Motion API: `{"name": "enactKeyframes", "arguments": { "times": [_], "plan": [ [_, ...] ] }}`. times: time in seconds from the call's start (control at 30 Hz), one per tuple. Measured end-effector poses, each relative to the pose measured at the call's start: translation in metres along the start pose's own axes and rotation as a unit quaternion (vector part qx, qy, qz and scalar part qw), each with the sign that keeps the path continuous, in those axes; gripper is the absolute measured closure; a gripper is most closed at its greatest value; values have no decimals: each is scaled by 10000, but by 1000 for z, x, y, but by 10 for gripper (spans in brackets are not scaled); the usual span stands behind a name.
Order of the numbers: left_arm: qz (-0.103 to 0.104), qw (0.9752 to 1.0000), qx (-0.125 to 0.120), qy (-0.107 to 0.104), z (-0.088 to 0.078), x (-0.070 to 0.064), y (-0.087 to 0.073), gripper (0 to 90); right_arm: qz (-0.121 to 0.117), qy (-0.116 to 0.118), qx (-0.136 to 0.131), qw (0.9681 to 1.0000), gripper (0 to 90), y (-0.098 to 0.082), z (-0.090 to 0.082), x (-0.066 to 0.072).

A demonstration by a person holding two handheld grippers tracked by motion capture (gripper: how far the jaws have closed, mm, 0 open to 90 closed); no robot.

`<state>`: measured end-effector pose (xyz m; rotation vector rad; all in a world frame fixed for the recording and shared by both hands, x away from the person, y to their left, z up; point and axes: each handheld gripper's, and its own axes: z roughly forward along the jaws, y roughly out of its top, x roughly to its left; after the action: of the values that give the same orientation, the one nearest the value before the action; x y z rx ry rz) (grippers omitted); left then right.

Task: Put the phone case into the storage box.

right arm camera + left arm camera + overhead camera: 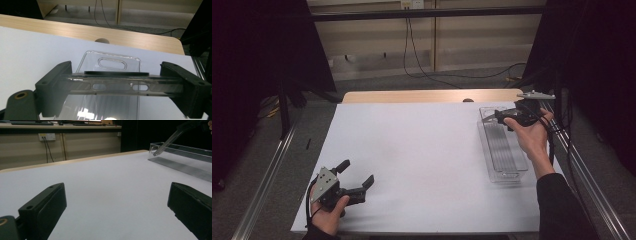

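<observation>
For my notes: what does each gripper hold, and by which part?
Right gripper clamps a clear phone case across its side edges, over the clear tray. Left gripper holds nothing.

We see soft, even overhead light on the white table (422,150), dark drapes swallowing both sides. Glare spots gleam on the clear tray (100,113) in the right gripper view. Near jaws blur slightly; shadows stay faint and the high view is grainy.

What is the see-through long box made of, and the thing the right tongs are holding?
The long clear tray looks like glossy transparent plastic: the white table shows through and lights glint on it. The flat clear piece in the right tongs looks like the same plastic, probably.
</observation>
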<state>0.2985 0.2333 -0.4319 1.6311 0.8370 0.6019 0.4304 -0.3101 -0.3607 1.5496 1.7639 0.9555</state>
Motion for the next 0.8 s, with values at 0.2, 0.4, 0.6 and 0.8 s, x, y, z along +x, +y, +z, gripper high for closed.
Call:
{"name": "enactKeyframes", "arguments": {
  "times": [0.2, 0.4, 0.6, 0.8],
  "plan": [
    [-31, 10000, -18, 3, 0, 0, 0, 20, 22, -59, 58, 10000, 117, -1, 5, 2],
    [-38, 10000, -20, 0, 0, 0, 0, 20, -85, -206, 147, 9996, 117, -1, 12, 8],
    [-37, 10000, -8, -10, 0, 1, 0, 20, -33, -250, 176, 9995, 117, 1, 17, 9],
    [16, 10000, 56, -61, 1, 0, 0, 20, 22, -358, 154, 9992, 117, 6, 21, 11]
  ]
}}
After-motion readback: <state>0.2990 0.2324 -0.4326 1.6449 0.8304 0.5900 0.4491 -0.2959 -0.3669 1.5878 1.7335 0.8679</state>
